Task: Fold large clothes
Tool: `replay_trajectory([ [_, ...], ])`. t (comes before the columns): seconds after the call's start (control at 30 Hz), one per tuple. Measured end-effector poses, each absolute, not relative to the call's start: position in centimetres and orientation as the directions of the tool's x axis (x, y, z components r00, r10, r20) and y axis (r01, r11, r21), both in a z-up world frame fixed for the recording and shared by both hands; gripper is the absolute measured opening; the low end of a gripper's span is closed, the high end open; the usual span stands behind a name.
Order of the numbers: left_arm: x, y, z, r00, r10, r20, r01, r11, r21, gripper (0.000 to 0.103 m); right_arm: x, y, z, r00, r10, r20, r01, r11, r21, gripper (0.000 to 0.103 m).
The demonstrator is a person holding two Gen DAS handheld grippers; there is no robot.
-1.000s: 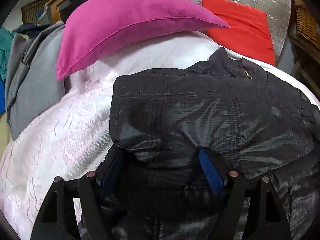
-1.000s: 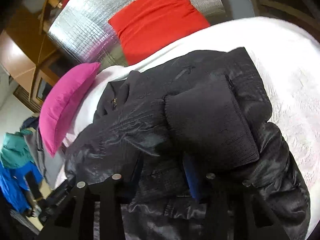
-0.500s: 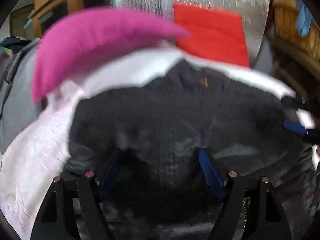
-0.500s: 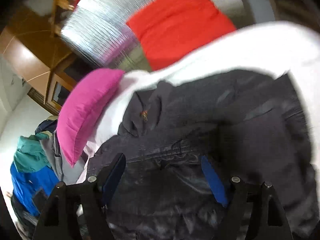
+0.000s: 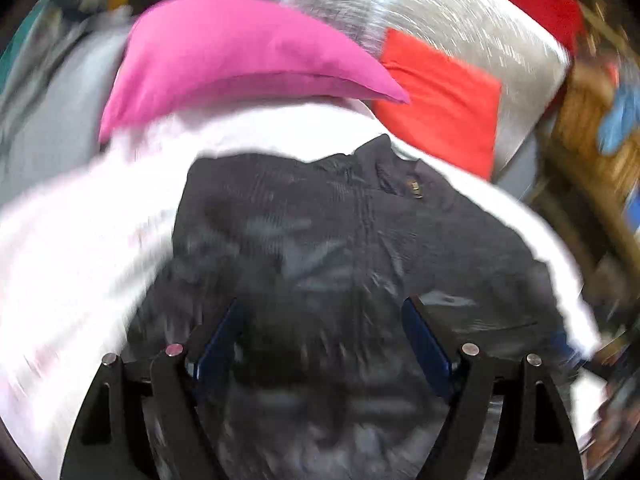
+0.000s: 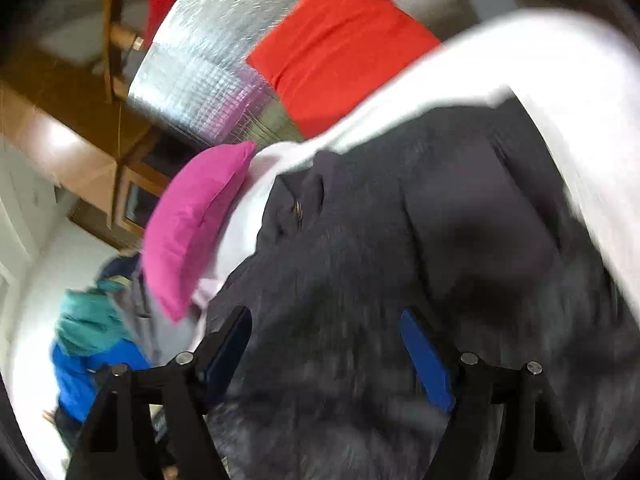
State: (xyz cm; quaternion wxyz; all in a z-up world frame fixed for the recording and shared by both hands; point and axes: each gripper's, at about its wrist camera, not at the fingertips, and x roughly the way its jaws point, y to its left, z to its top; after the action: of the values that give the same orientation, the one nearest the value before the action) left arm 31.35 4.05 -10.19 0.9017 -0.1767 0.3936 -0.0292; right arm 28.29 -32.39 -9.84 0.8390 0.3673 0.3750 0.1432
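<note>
A black padded jacket (image 5: 340,232) lies folded on a white bedspread (image 5: 80,248), collar and zip pull toward the far side. It also shows in the right wrist view (image 6: 400,240). My left gripper (image 5: 324,320) is open, its blue pads spread wide just above the jacket's near part, holding nothing. My right gripper (image 6: 326,328) is open as well, above the jacket's near edge, empty. Both views are blurred by motion.
A magenta pillow (image 5: 240,60) and a red pillow (image 5: 440,96) lie at the bed's far end against a silver quilted panel (image 5: 400,8). Grey, teal and blue clothes (image 6: 92,332) are piled left of the bed. Wooden furniture (image 6: 60,136) stands behind.
My right gripper has opened and let go of the black knit cuff it held, which now lies on the jacket. Both grippers have pulled back from the jacket.
</note>
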Motion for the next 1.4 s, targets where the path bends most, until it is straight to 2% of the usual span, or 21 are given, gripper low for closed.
replay_trajectory([
  [0.07,30.3,4.9,-11.0,0.668,-0.275,-0.692,-0.113,0.881,-0.459,0.082,26.7,-32.8,-11.5,0.668,0.545,-0.506,0.085,0.620,0.780,0.080],
  [0.13,30.1,5.2,-12.0,0.635,-0.324,-0.701,-0.145,0.842,-0.520,0.082,26.2,-33.2,-13.2,0.661,0.562,-0.498,0.146,0.555,0.819,0.080],
  [0.33,32.2,5.4,-14.5,0.611,-0.335,-0.718,-0.214,0.803,-0.557,0.082,28.2,-35.0,-15.1,0.697,0.522,-0.492,0.243,0.474,0.846,0.080],
  [0.37,32.5,5.5,-14.5,0.615,-0.329,-0.716,-0.218,0.802,-0.556,0.082,28.5,-35.3,-15.2,0.704,0.516,-0.488,0.250,0.464,0.850,0.079],
  [0.4,32.7,5.4,-14.5,0.614,-0.318,-0.722,-0.216,0.812,-0.542,0.081,28.6,-35.6,-15.2,0.708,0.512,-0.487,0.253,0.460,0.851,0.066],
  [0.43,32.9,5.1,-14.4,0.615,-0.298,-0.730,-0.213,0.828,-0.518,0.064,29.0,-35.8,-15.1,0.707,0.493,-0.508,0.266,0.480,0.836,0.047],
  [0.47,32.9,5.1,-14.4,0.610,-0.295,-0.736,-0.206,0.837,-0.506,0.043,29.4,-35.8,-15.0,0.691,0.474,-0.546,0.285,0.515,0.809,0.017],
  [0.5,33.1,5.0,-14.6,0.601,-0.315,-0.734,-0.198,0.831,-0.519,0.039,29.5,-35.7,-14.7,0.684,0.468,-0.560,0.278,0.542,0.793,0.016],
  [0.57,32.4,5.3,-14.0,0.624,-0.306,-0.719,-0.187,0.836,-0.517,0.021,28.8,-35.0,-12.8,0.710,0.418,-0.567,0.224,0.629,0.744,0.014],
  [0.63,32.1,5.2,-14.1,0.640,-0.286,-0.713,-0.167,0.854,-0.492,0.016,28.2,-34.3,-11.5,0.736,0.356,-0.575,0.188,0.709,0.680,0.014],
  [0.67,32.5,5.2,-14.9,0.625,-0.279,-0.729,-0.177,0.859,-0.481,0.016,28.6,-34.0,-12.2,0.717,0.337,-0.610,0.197,0.742,0.641,0.014],
  [0.73,32.7,5.3,-15.6,0.618,-0.283,-0.734,-0.181,0.857,-0.483,0.016,29.6,-34.5,-15.3,0.659,0.382,-0.648,0.248,0.703,0.666,0.014],
  [0.83,32.7,5.0,-14.8,0.612,-0.248,-0.751,-0.174,0.884,-0.434,0.020,29.4,-35.2,-15.4,0.674,0.430,-0.601,0.219,0.660,0.718,0.023],
  [0.87,32.6,5.3,-14.6,0.610,-0.254,-0.750,-0.181,0.877,-0.445,0.022,29.2,-35.4,-15.3,0.666,0.447,-0.597,0.219,0.647,0.730,0.030],
  [0.9,32.3,5.6,-14.5,0.607,-0.267,-0.748,-0.192,0.865,-0.464,0.027,29.1,-35.6,-15.1,0.664,0.465,-0.586,0.217,0.630,0.746,0.049],
  [0.97,31.9,6.2,-14.3,0.582,-0.293,-0.758,-0.219,0.842,-0.494,0.059,27.9,-36.1,-14.0,0.679,0.495,-0.542,0.191,0.593,0.782,0.077],
  [1.03,30.9,6.8,-13.7,0.569,-0.339,-0.750,-0.191,0.832,-0.521,0.064,26.6,-36.0,-12.7,0.684,0.480,-0.549,0.176,0.623,0.763,0.079],
  [1.13,28.7,8.1,-12.3,0.580,-0.346,-0.737,-0.155,0.842,-0.517,0.064,24.7,-35.4,-10.7,0.674,0.499,-0.545,0.103,0.667,0.738,0.079],
  [1.2,27.2,10.1,-10.7,0.642,-0.310,-0.701,-0.162,0.839,-0.520,0.064,23.9,-34.9,-8.8,0.691,0.490,-0.531,0.038,0.708,0.705,0.079],
  [1.3,26.9,13.1,-9.1,0.731,-0.191,-0.656,-0.239,0.828,-0.508,0.064,24.3,-34.4,-7.0,0.720,0.468,-0.512,-0.017,0.750,0.662,0.079],
  [1.4,29.3,13.6,-9.8,0.710,-0.214,-0.671,-0.229,0.831,-0.507,0.063,26.3,-33.6,-6.8,0.728,0.456,-0.512,-0.039,0.773,0.633,0.079],
])
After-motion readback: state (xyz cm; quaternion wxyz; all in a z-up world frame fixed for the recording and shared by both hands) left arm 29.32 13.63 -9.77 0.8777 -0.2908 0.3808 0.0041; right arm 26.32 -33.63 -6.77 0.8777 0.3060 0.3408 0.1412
